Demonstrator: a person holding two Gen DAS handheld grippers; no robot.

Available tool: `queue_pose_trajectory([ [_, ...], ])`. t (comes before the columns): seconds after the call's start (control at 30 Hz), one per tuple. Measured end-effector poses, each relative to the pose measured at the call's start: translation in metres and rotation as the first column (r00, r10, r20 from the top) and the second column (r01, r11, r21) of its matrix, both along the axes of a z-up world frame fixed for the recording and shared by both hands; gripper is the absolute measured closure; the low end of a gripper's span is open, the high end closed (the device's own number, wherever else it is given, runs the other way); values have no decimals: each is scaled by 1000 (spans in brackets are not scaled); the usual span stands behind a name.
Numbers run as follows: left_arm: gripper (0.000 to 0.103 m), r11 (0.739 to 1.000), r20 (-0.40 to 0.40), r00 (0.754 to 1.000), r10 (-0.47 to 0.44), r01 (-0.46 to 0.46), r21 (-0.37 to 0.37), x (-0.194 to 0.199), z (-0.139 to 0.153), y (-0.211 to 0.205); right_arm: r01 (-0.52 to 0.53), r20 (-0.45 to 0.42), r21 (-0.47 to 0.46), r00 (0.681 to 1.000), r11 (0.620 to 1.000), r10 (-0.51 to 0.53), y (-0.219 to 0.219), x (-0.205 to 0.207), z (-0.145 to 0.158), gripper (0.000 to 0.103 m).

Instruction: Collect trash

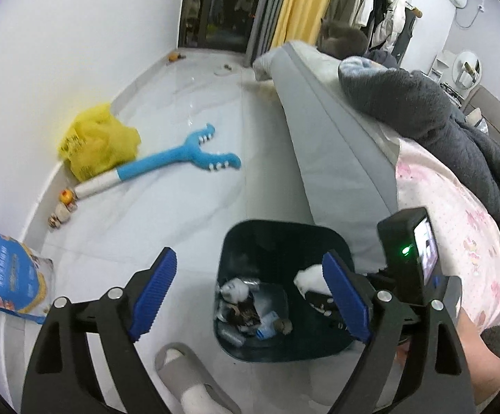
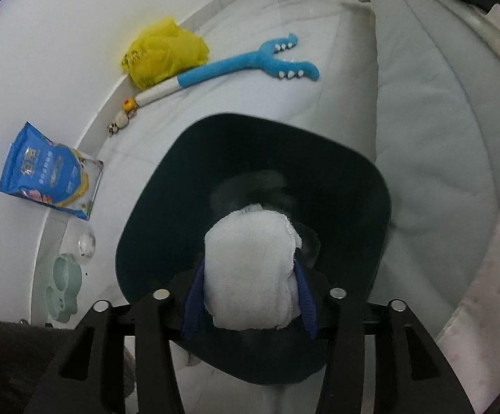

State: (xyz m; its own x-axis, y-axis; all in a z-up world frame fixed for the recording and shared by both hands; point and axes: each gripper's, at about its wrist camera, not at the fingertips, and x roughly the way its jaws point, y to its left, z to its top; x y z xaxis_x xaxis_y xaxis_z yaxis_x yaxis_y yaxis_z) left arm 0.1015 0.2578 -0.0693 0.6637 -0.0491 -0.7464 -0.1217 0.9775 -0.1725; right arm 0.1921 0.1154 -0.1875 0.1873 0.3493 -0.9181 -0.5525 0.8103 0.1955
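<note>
A dark trash bin (image 1: 236,241) stands on the floor beside the bed, with bottles and wrappers (image 1: 246,310) inside. My left gripper (image 1: 250,293) is open and empty above the bin's left side. My right gripper (image 2: 250,296) is shut on a white wad of tissue (image 2: 250,276) and holds it over the bin's mouth (image 2: 167,179). From the left wrist view the right gripper (image 1: 322,293) and the wad (image 1: 310,277) show above the bin's right side.
A yellow plastic bag (image 1: 98,141), a blue plush toy (image 1: 181,158) and small toys (image 1: 63,203) lie by the wall. A blue pet-food bag (image 2: 50,172) and a green bowl (image 2: 62,289) sit at left. The bed (image 1: 336,145) runs along the right. A slippered foot (image 1: 188,376) is near.
</note>
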Motion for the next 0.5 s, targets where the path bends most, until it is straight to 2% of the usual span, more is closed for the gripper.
queue_pose_trajectory([
  [0.1, 14, 1000, 33, 999, -5, 5, 23, -5, 12, -3, 3, 13, -7, 1000, 1000, -3, -3, -1, 3, 40],
  [0.17, 12, 999, 52, 999, -5, 3, 38, -9, 21, -7, 3, 15, 8, 1000, 1000, -3, -6, -2, 9, 29],
  [0.37, 7, 996, 130, 991, -23, 11, 94, -25, 49, -25, -1, 67, 46, 998, 999, -2, -18, -8, 36, 19],
  [0.5, 5, 994, 165, 986, -9, -9, 107, -28, 61, -32, 10, 142, 85, 990, 996, -22, -38, -15, 69, 14],
])
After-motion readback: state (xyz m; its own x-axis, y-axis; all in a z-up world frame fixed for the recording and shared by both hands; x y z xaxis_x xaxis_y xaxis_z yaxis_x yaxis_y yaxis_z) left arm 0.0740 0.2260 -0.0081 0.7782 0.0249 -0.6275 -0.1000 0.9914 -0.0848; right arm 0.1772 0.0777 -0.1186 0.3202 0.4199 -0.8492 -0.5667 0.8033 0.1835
